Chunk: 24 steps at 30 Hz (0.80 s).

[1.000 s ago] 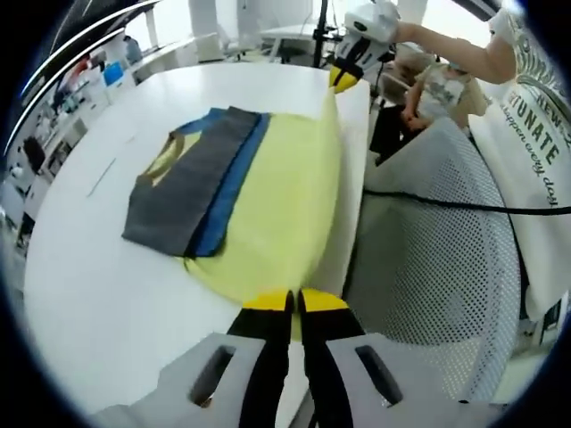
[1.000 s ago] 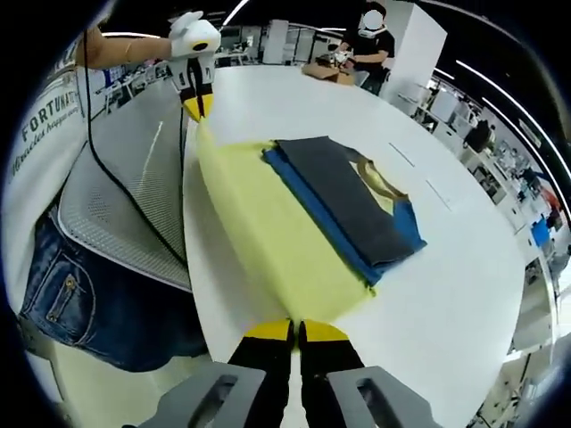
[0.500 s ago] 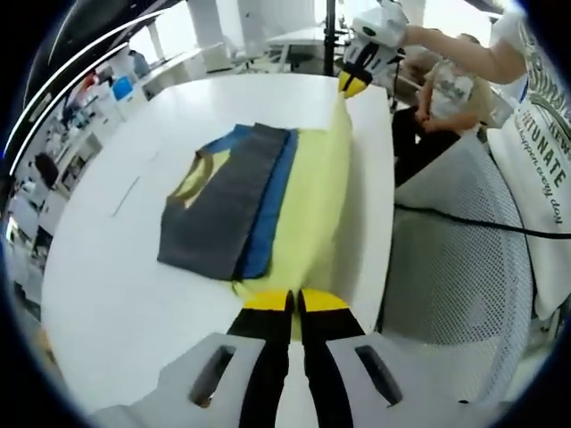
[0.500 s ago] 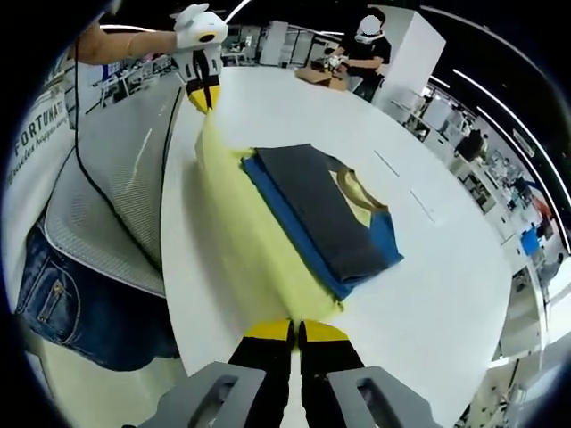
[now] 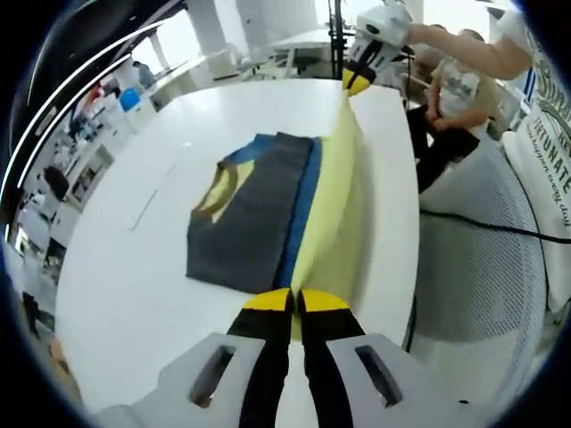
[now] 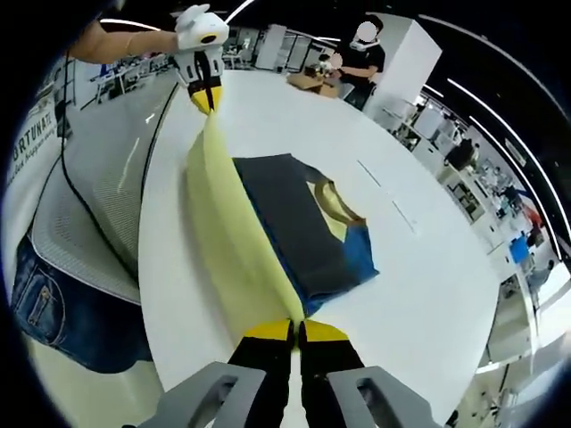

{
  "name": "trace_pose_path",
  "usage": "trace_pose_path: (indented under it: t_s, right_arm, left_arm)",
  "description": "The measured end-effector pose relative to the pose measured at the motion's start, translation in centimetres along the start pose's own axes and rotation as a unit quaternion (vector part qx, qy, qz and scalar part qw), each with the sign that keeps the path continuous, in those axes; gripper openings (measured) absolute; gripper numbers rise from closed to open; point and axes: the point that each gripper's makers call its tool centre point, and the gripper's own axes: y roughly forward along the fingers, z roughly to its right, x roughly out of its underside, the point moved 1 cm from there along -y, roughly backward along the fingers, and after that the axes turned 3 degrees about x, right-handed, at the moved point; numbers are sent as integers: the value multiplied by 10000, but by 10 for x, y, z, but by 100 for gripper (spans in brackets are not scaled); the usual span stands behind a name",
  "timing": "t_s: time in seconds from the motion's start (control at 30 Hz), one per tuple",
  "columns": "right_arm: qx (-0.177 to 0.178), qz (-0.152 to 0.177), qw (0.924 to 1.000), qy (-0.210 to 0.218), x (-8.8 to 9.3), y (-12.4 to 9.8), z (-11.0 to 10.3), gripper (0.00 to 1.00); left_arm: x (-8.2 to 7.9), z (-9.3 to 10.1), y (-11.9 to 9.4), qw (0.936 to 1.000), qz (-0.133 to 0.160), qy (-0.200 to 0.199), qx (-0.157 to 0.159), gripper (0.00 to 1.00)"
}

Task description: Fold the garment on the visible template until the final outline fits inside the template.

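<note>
On the white table [image 5: 116, 267], the garment [image 5: 259, 214] lies part-folded; both grippers [image 5: 293, 301] [image 6: 293, 332] pinch its raised yellow flap [image 5: 335, 205], 1 fold unfinished.

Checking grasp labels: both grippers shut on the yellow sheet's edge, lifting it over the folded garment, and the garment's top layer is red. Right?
Not quite: the garment's top layer is dark grey, with blue beneath, as the left gripper view shows. The rest holds: the left gripper and right gripper are both shut on the yellow sheet's edge, lifting it over the folded garment.
</note>
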Motion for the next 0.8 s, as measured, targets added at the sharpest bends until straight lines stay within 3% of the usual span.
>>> trace_pose_path:
  t_s: [0.8]
  right_arm:
    - [598, 154, 9978, -247, -31, 14, 60, 0]
  left_arm:
    - [-29, -68, -11, 9961, 324, 229, -783, 0]
